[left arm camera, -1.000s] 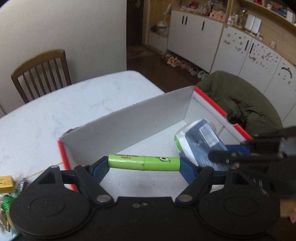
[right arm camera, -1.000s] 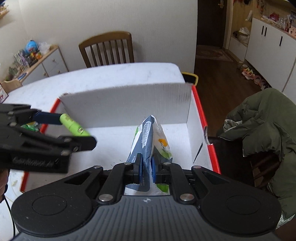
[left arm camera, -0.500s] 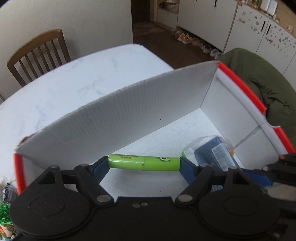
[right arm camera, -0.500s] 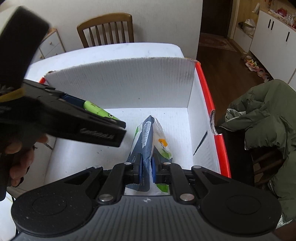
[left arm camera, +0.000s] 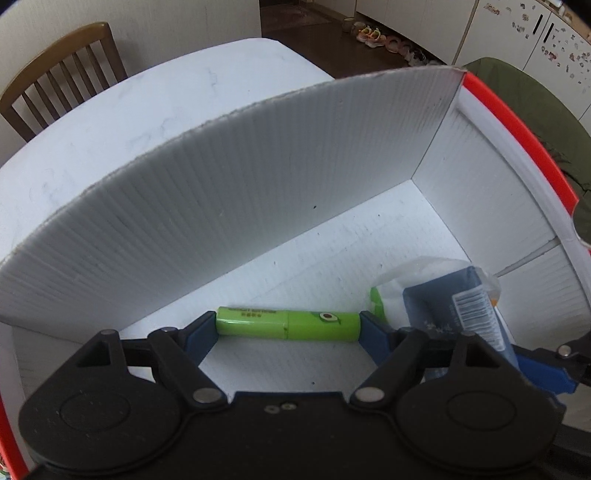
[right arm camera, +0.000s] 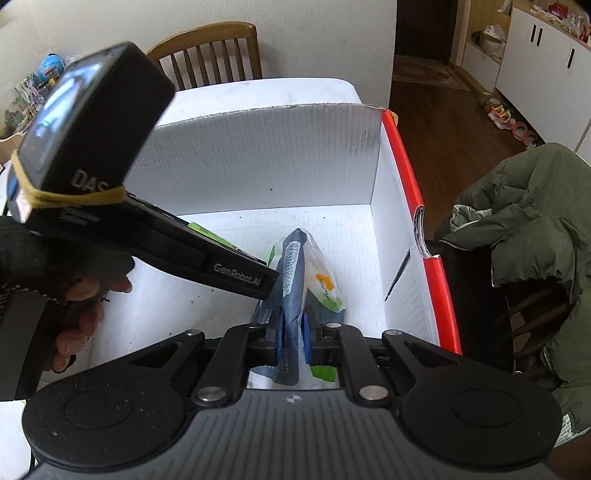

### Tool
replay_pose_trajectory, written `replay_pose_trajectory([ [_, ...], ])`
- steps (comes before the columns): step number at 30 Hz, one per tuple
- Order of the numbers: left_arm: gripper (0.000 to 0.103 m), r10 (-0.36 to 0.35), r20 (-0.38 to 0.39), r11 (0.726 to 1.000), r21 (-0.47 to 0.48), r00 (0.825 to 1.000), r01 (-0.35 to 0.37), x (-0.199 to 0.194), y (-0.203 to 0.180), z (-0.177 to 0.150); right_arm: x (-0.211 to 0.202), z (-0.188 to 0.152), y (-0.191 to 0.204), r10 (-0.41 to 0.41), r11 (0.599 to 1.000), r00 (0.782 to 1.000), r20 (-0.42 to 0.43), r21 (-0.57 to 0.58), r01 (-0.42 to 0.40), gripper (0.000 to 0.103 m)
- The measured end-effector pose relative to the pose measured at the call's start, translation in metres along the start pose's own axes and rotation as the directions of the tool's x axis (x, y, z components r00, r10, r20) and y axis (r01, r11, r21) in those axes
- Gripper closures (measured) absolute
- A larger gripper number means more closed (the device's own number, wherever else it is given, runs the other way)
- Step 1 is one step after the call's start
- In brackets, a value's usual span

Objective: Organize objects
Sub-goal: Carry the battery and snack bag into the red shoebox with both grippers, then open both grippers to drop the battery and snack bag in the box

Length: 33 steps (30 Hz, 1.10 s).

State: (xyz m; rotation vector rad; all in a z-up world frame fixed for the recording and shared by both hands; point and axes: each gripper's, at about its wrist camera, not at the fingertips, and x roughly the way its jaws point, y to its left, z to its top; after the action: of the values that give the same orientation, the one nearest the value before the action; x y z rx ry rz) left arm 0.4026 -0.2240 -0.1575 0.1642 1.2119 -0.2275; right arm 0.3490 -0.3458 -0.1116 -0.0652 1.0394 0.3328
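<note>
Inside box (left arm camera: 229,177): left gripper (left arm camera: 287,326) clamped endwise on green tube (left arm camera: 287,326); right gripper (right arm camera: 293,328) pinching pouch (right arm camera: 295,266) beside it.

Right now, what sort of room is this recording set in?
Most likely a home dining area: a white table with a wooden chair pushed up to it, white cupboards along the wall, and shoes lined up on the wooden floor.

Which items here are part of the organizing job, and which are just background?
In play:
green tube, held by left gripper
blue-and-white packet, held by right gripper
white box

Background:
wooden chair
green jacket
white cabinets
</note>
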Motion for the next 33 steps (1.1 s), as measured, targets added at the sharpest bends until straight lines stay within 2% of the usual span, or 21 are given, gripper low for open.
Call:
replay_pose_trajectory([
  [8,0.013,0.015,-0.007,1.000,-0.013,1.000,-0.015,-0.005,0.004,-0.001,-0.005,0.002,-0.002,0.006,1.000,1.000,0.003,-0.001,-0.006,0.092],
  [12,0.009,0.002,0.023,1.000,-0.023,1.000,-0.002,-0.019,0.007,-0.005,-0.009,0.001,-0.005,0.011,1.000,1.000,0.014,0.001,-0.011,0.091],
  [18,0.009,-0.022,0.088,0.999,-0.039,0.996,0.025,-0.051,0.011,-0.014,-0.024,-0.001,-0.006,0.036,0.999,0.998,0.051,0.001,-0.036,0.091],
  [23,0.009,-0.039,0.160,0.998,-0.048,0.986,0.047,-0.090,0.015,-0.024,-0.040,-0.004,-0.007,0.057,0.998,0.995,0.082,0.008,-0.058,0.091],
  [28,0.008,-0.038,0.228,0.996,-0.064,0.973,0.054,-0.112,0.025,-0.040,-0.055,-0.008,-0.003,0.073,0.997,0.990,0.118,-0.003,-0.073,0.091],
  [33,0.008,-0.050,0.308,0.994,-0.075,0.950,0.077,-0.143,0.032,-0.063,-0.076,-0.014,0.007,0.099,0.995,0.981,0.168,-0.011,-0.099,0.091],
])
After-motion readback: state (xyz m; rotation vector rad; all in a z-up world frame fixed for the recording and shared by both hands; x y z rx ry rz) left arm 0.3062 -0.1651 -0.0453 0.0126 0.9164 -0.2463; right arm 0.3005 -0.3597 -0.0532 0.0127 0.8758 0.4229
